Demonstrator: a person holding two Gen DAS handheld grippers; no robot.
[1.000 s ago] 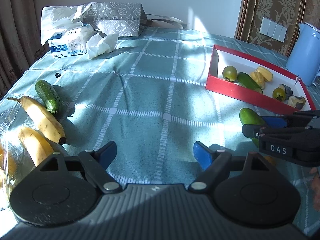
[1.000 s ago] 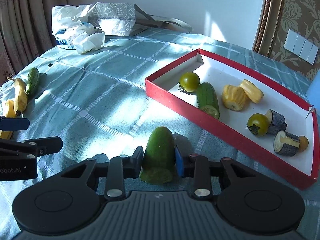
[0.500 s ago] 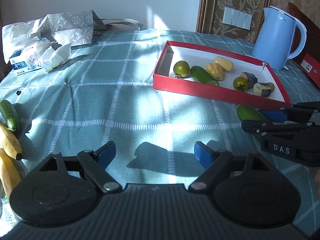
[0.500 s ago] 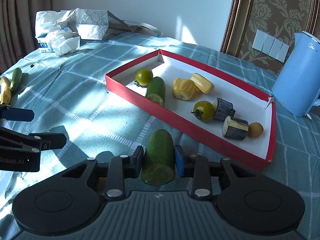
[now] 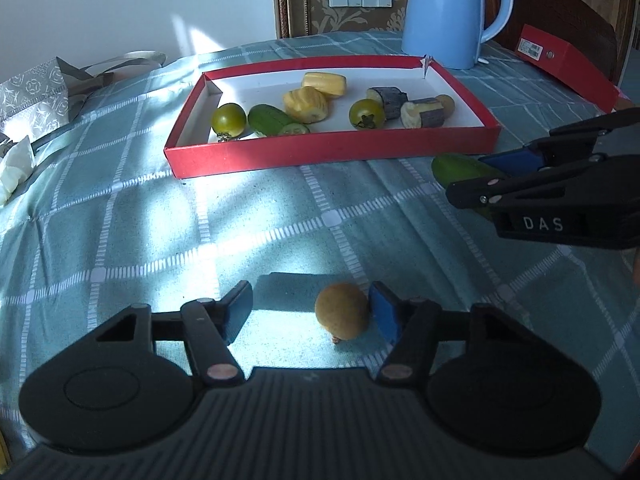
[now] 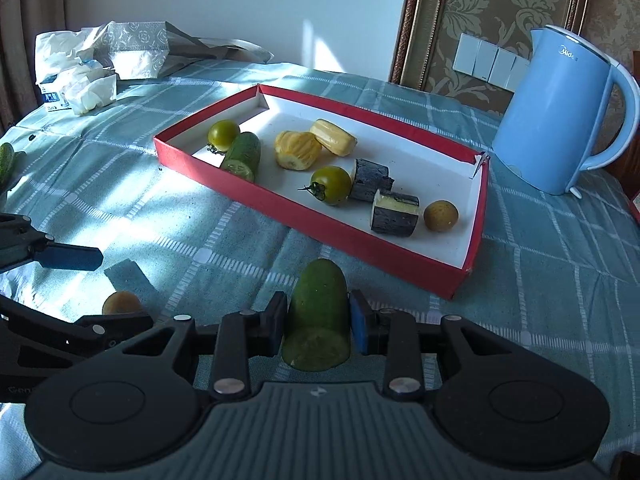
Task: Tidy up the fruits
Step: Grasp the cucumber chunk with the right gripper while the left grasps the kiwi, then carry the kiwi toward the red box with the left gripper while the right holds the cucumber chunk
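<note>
Green cucumber half clamped in right tool, just short of red tray. Brown round fruit on worktop between spread fingers of left tool, against right pad; underside hidden.

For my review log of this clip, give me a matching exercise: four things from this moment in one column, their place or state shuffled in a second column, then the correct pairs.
Things:
1. cucumber half
2. small brown round fruit
3. blue kettle
4. eggplant chunks

Places or states:
A. inside the red tray
B. clamped in the right tongs
C. on the cloth between the open left tongs
D. standing behind the tray

Pairs: 1-B, 2-C, 3-D, 4-A
</note>
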